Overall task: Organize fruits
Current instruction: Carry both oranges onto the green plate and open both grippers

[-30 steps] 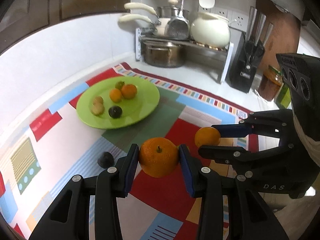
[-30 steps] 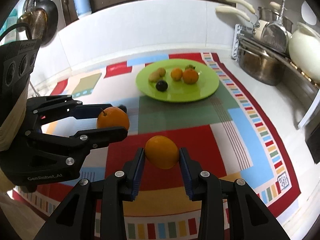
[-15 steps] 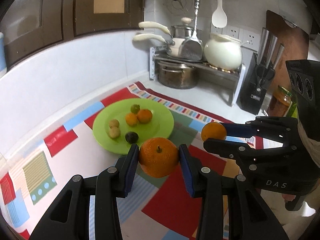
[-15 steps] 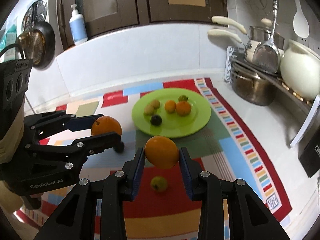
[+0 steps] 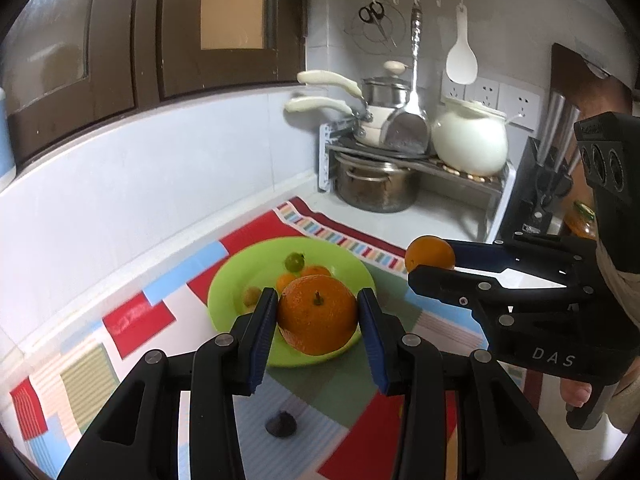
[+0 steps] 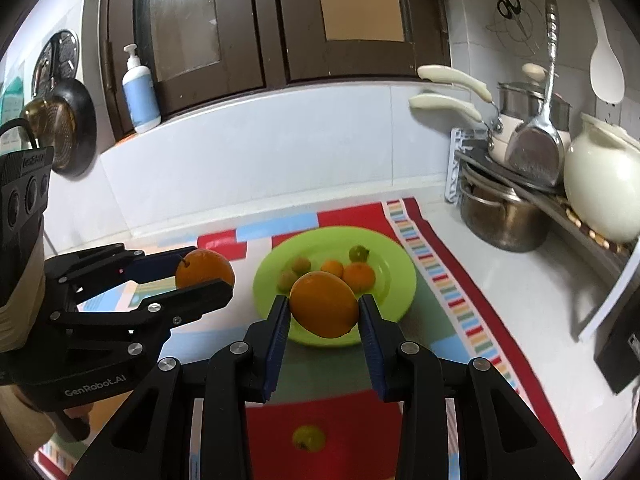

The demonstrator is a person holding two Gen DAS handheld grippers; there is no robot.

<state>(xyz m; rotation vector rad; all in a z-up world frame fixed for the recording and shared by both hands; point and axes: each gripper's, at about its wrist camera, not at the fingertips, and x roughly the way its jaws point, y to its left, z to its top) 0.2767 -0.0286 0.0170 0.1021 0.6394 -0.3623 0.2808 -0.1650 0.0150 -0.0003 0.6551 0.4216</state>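
My left gripper [image 5: 317, 320] is shut on a stemmed orange [image 5: 317, 314] and holds it in the air in front of the green plate [image 5: 228, 292]. My right gripper [image 6: 323, 311] is shut on a smooth orange [image 6: 324, 304], also raised before the green plate [image 6: 396, 280]. The plate holds several small fruits, among them a tangerine [image 6: 359, 277] and a green fruit [image 6: 358, 254]. A dark fruit [image 5: 281, 424] and a yellow-green fruit [image 6: 308, 438] lie on the patterned mat below the grippers. Each gripper shows in the other's view, the right one [image 5: 430, 262] and the left one [image 6: 204, 270].
The colourful mat [image 6: 440, 280] covers the white counter. A rack with pots [image 5: 376, 192], a white jar [image 5: 470, 142] and a knife block [image 5: 540, 184] stand at the back right. A soap bottle [image 6: 140, 92] sits on the ledge; a tiled wall runs behind.
Both grippers have risen with their oranges and moved toward the plate. The mat and loose fruits now lie lower in view.
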